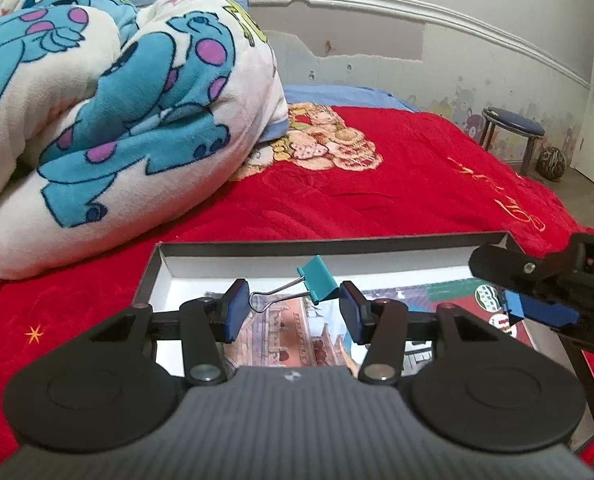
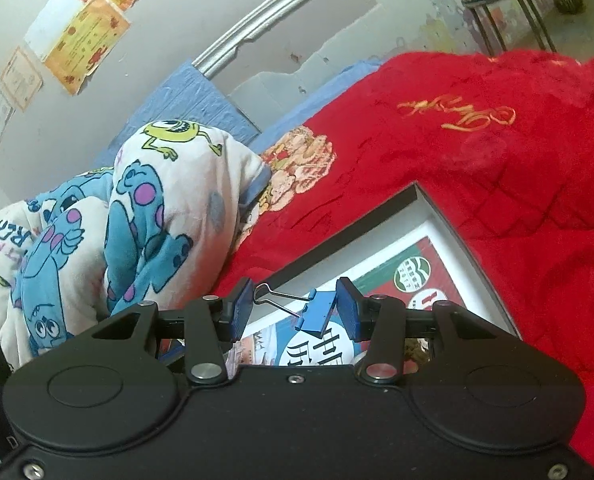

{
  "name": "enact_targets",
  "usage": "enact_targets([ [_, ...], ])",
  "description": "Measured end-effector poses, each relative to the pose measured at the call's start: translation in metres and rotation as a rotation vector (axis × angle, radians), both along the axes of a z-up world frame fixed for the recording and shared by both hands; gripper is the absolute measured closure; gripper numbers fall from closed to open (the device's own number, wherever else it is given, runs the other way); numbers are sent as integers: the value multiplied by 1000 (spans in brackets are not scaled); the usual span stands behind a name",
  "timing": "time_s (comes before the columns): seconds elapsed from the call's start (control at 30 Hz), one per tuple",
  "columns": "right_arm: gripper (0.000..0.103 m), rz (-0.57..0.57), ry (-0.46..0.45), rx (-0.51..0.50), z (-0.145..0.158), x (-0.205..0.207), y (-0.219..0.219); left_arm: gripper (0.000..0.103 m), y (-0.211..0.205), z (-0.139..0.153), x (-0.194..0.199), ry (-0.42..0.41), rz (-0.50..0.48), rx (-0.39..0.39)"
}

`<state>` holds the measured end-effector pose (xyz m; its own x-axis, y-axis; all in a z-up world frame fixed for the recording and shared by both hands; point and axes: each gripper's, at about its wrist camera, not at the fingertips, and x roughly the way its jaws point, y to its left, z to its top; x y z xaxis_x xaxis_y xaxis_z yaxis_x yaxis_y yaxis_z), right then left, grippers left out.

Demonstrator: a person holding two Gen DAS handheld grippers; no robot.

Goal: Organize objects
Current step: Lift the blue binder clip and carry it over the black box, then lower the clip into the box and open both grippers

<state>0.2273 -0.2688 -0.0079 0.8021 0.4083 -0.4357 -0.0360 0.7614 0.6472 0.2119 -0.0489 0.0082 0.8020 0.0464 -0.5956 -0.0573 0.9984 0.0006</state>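
Teal binder clip (image 1: 315, 284) clamped across the left claw (image 1: 295, 312), wire handle against one pad, body against the other, hanging above the shallow grey box (image 1: 337, 242). Blue binder clip (image 2: 316, 314) pinched the same way in the right claw (image 2: 295, 314), also over that box (image 2: 437, 210). Inside the box: only a printed picture sheet (image 1: 297, 332) lining the bottom, showing buildings and round logos. Box resting on the red bedspread (image 1: 337, 192), near a bundled cartoon blanket (image 1: 117, 120).
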Motion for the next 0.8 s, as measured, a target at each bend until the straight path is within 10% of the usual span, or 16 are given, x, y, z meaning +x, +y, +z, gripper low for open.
enact_targets([
  [0.8,59,55,68,-82,-12,9,23,37,-18,-21,5,74,-38,83],
])
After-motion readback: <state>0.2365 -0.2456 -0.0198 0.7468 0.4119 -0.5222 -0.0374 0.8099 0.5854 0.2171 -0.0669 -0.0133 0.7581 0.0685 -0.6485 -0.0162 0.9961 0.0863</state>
